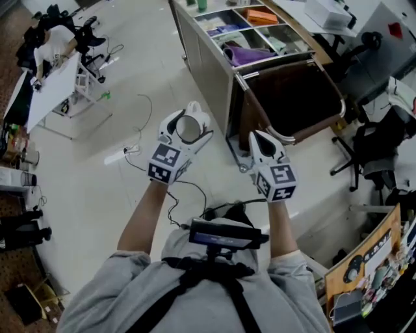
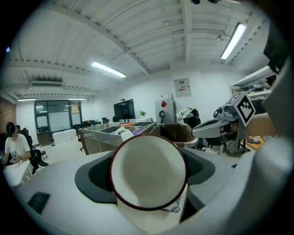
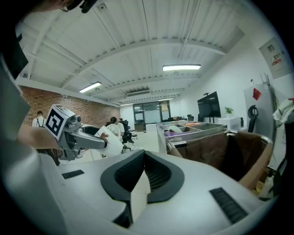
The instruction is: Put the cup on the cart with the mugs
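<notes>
Item: cup (image 2: 148, 172), off-white with a thin dark red rim, lying on its side with its open mouth turned back toward the person. Location: in the air between the two halves of the left tongs (image 1: 188, 123), above the pale floor (image 1: 110, 188) and just left of the near end of the cart (image 1: 203, 62); it touches neither. Left tongs: spread wide, one half pressed to each flank of the cup, which they carry. Right tongs (image 1: 259, 138): closed, tips together, nothing between them, held level beside the left pair and in front of the cart's near corner. Cart: metal-sided, top divided into open compartments; one holds a purple cloth (image 1: 246, 53), another an orange item (image 1: 261, 16). Brown bag (image 1: 296, 97): hangs open on a tube frame at the cart's near end. Also noted: loose cable (image 1: 146, 107) on the floor, office chair (image 1: 370, 149) at right.
</notes>
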The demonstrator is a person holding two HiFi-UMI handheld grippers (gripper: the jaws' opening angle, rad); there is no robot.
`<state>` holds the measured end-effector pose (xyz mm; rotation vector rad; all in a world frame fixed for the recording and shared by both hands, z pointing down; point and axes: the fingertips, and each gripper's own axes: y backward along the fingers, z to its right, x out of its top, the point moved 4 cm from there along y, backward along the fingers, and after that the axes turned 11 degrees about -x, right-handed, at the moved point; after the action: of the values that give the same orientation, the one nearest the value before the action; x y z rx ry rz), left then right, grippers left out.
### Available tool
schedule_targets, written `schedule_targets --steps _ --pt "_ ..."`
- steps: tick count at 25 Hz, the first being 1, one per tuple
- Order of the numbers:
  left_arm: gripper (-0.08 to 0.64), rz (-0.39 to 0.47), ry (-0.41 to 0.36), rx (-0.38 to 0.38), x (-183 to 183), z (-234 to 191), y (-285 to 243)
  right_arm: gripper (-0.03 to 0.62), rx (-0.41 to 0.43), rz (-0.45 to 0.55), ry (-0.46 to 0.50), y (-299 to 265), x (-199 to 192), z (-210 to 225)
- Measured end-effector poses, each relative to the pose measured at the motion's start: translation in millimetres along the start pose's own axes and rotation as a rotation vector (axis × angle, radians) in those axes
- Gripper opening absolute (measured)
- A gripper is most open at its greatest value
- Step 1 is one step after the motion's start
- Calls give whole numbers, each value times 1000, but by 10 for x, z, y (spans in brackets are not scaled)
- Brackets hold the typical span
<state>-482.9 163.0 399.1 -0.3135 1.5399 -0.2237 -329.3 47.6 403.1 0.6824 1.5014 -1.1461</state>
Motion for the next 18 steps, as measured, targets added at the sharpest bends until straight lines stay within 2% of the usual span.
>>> schedule_targets --steps 12,18 --pt "417 14 117 224 45 -863 -67 2 249 -9 49 -1068 380 -142" --pt "417 5 116 279 163 -1169 -158 2 321 -4 68 -1447 534 -190"
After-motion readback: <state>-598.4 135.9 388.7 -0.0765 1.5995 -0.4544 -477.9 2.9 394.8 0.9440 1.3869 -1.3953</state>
